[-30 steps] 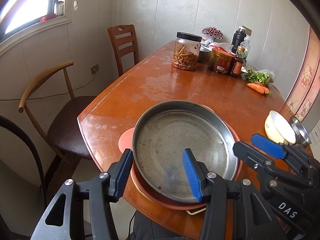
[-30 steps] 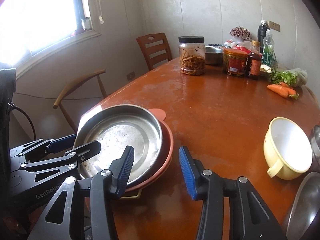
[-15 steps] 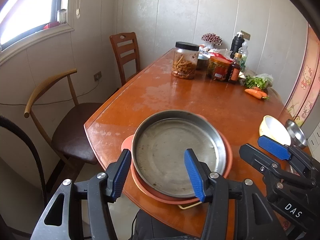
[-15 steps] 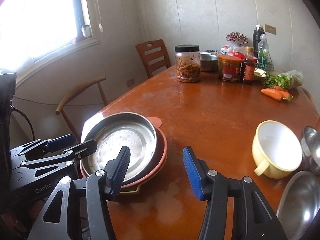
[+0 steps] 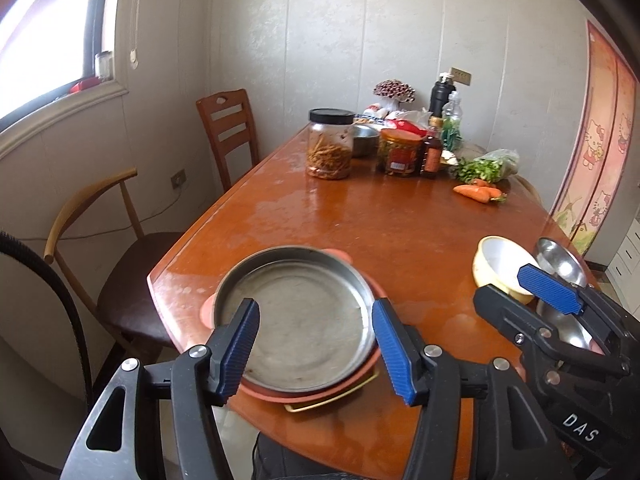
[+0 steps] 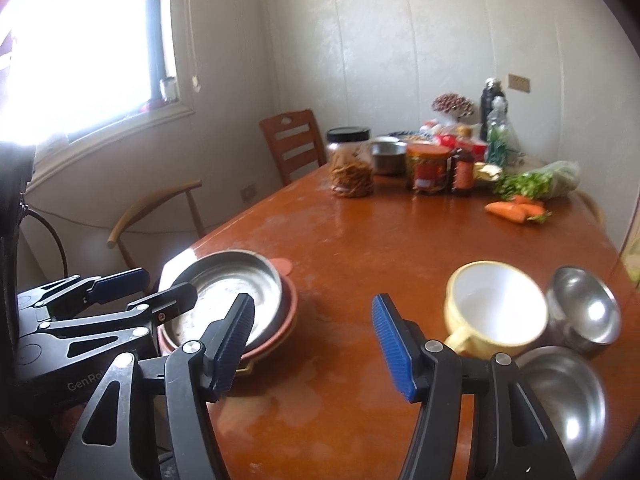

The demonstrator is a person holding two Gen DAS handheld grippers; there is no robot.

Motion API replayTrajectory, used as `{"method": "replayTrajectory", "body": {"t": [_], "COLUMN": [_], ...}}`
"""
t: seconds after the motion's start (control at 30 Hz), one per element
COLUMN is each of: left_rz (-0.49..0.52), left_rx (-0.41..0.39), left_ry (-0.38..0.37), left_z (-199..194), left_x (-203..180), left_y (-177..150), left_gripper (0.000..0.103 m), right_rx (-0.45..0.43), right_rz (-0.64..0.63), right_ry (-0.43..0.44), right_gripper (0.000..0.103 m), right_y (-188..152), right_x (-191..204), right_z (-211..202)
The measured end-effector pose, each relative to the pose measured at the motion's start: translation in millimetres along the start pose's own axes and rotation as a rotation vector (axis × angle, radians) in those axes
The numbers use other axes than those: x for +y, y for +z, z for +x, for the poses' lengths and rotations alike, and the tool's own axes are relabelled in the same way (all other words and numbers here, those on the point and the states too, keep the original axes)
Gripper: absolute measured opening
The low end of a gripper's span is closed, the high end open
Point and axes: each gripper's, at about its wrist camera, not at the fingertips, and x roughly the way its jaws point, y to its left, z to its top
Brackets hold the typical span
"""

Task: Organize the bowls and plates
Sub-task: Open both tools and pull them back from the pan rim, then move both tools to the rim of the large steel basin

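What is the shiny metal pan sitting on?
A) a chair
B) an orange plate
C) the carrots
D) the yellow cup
B: the metal pan rests on an orange plate whose rim shows around it, at the near table corner.

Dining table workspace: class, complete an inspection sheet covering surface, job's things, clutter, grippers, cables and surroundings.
Surface: wooden table, glossy, with pale smears.
Job's things: steel pan stacked on orange plate at near edge; yellow bowl, handled, beside two steel bowls.
Clutter: snack jar, red jar, sauce bottle, greens, carrots at far end.
Grippers: left gripper open, above pan; right gripper open, empty.
Cables: black hose at left.
Surroundings: two chairs, window.
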Motion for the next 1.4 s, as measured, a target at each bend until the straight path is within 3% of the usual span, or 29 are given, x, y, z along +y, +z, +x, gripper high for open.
{"method": "replayTrajectory", "body": {"t": [0.4,0.87,1.0,1.27,1.4], "left_rz": [0.083,0.216,0.230,0.281,0.300], "left_rx": [-0.039,-0.079,-0.110,-0.140,-0.140], "left_ry": [-0.056,-0.153,-0.174,-0.252,-0.267], "left_z": [10,21,22,11,12], "left_x": [-54,-125,-138,-172,-184], "left_y": [25,54,64,77,78], "left_gripper": [0.059,0.059,0.059,0.061,0.061], "right_rx": [-0.100,-0.130,-0.145,-0.200,-0.192], "right_rz": [0.073,0.195,0.205,0.160,0.176], "right_ry": [-0.104,-0.184,-0.188,-0.321,-0.301], "right_gripper": [0.068,0.074,0.074,0.076,0.077], "right_y": [-3,-14,-16,-18,-18], "right_x": [-59,-128,-137,-149,-158], "right_z": [-51,-85,-94,-115,-117]}}
